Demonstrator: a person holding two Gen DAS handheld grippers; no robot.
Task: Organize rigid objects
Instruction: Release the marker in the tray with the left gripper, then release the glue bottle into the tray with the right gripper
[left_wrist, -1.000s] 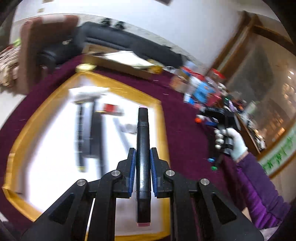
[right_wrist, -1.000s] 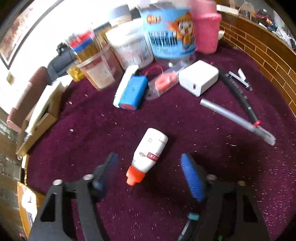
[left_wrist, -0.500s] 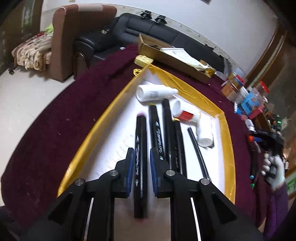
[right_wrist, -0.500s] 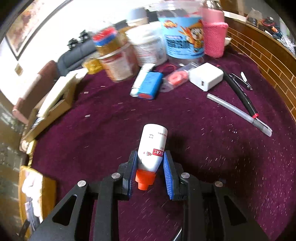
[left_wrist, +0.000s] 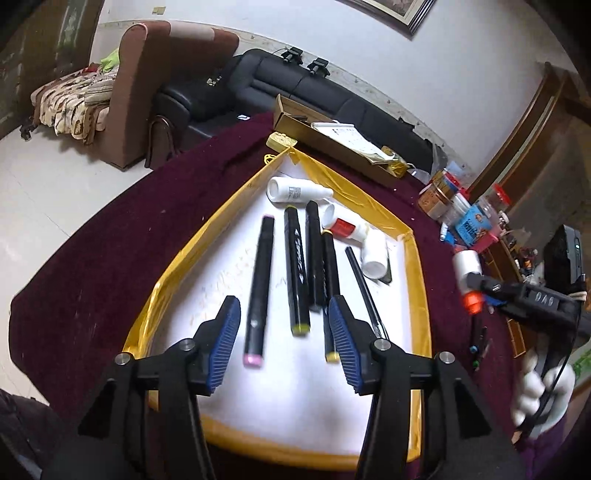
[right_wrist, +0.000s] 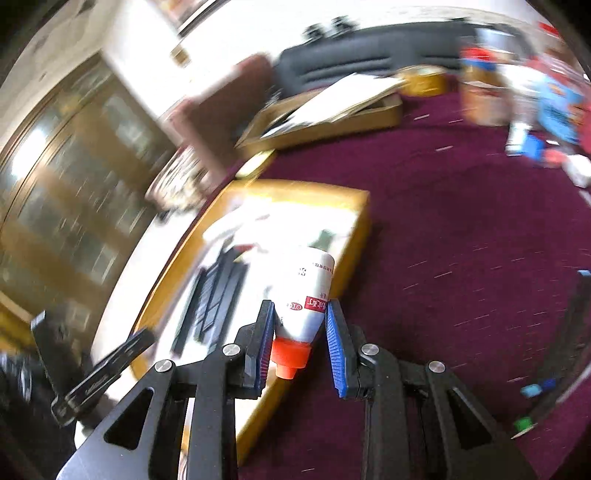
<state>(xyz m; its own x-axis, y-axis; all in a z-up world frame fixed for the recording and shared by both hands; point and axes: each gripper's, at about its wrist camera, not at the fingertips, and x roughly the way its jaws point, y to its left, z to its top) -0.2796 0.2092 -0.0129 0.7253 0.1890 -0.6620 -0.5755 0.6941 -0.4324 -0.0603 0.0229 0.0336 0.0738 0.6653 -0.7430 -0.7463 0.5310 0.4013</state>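
A white tray with a yellow rim (left_wrist: 412, 254) lies on the maroon cloth. In it lie several black markers, among them one with a pink end (left_wrist: 258, 291), and white bottles (left_wrist: 295, 190). My left gripper (left_wrist: 282, 339) is open and empty above the tray's near part, the pink-ended marker lying between its fingers. My right gripper (right_wrist: 297, 341) is shut on a white glue bottle with an orange cap (right_wrist: 304, 299), held in the air over the tray's edge (right_wrist: 360, 229). The bottle also shows in the left wrist view (left_wrist: 467, 271), right of the tray.
A cardboard box with papers (left_wrist: 332, 142) stands beyond the tray. Jars and colourful containers (left_wrist: 461, 206) crowd the far right of the table. A black sofa (left_wrist: 295, 88) and a brown armchair (left_wrist: 147, 92) stand behind. The right wrist view is motion-blurred.
My left gripper opened and let go of the pink-ended marker, which now lies in the tray. My right gripper closed on the glue bottle, lifted it and swung toward the tray.
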